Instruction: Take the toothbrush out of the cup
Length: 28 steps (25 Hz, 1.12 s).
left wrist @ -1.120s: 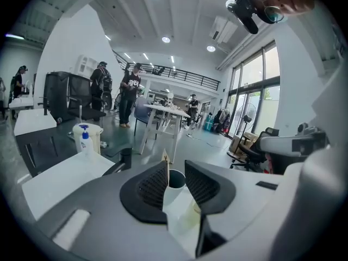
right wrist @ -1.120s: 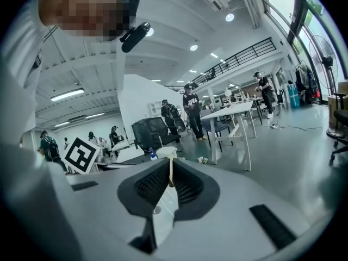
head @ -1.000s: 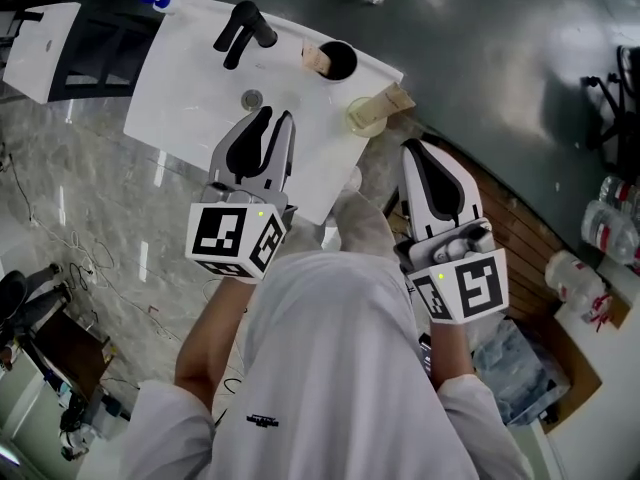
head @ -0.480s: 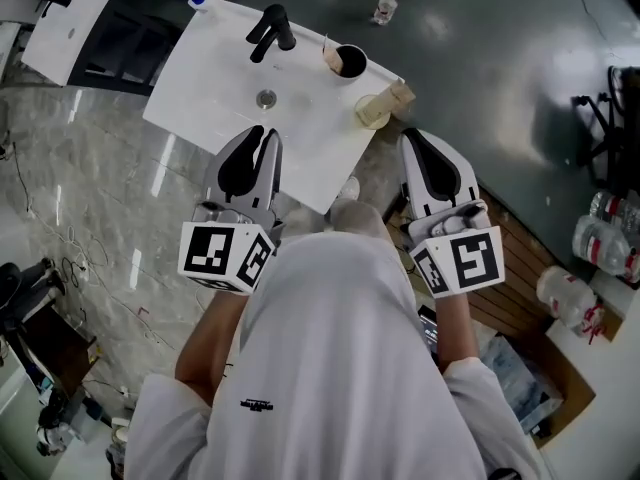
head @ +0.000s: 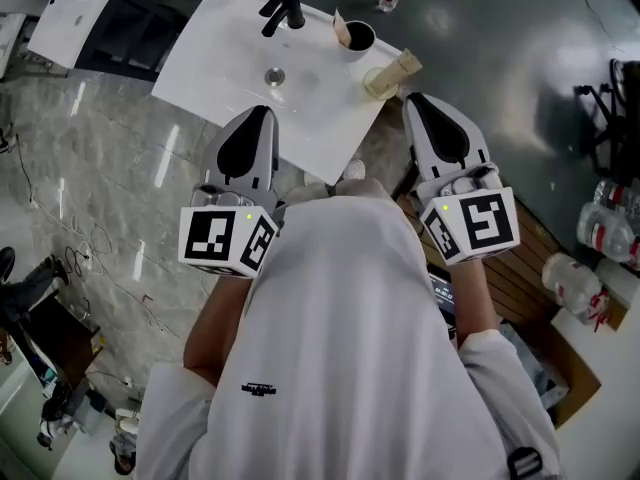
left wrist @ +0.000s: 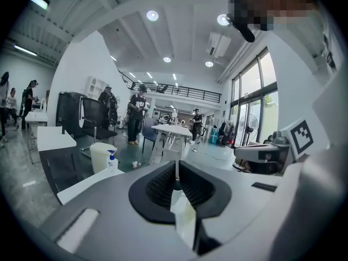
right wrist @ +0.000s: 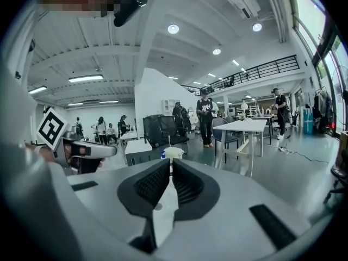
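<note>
Head view overhead, steeply down; gripper views level (facing outward).

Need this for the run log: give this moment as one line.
left hand-held gripper: shut, empty | right hand-held gripper: shut, empty | toothbrush: in cup | grasp: not yet begun

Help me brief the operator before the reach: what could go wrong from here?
The round dark-mouthed cup sits by the white basin's far edge; a sideways pull on the pale toothbrush might tip it off.
The beige item lies close beside the cup, so the right tool could knock it.
The left tool's jaws, like the right's, are together; they must open first.
</note>
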Tool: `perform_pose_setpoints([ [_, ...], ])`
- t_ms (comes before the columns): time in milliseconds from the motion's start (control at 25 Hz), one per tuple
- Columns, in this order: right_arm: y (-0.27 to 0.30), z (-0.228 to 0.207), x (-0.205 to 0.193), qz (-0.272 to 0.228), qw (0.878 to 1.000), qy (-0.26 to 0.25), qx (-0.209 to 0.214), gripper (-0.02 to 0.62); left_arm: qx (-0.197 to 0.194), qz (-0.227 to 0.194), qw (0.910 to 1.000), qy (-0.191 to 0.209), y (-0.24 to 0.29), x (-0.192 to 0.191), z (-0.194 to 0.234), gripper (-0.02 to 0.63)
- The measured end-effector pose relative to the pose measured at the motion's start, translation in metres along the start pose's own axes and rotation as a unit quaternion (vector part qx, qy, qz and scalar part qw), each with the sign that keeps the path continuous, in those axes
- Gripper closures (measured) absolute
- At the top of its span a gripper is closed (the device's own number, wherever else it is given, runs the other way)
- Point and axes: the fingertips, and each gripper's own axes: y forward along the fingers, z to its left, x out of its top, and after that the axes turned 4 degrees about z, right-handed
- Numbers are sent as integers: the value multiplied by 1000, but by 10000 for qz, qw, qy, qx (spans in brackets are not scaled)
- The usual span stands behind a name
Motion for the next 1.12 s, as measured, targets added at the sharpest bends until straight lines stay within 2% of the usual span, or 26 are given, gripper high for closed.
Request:
perform_pose_setpoints([
  [480,-15,6,-2,86,9999,-13,-98,588,-249,-74,9996,59,-9,0,-10,591],
  [1120,-20,0,8,46,9997,117,-205,588,-476,18,9988,-58,14,3,-18,592],
])
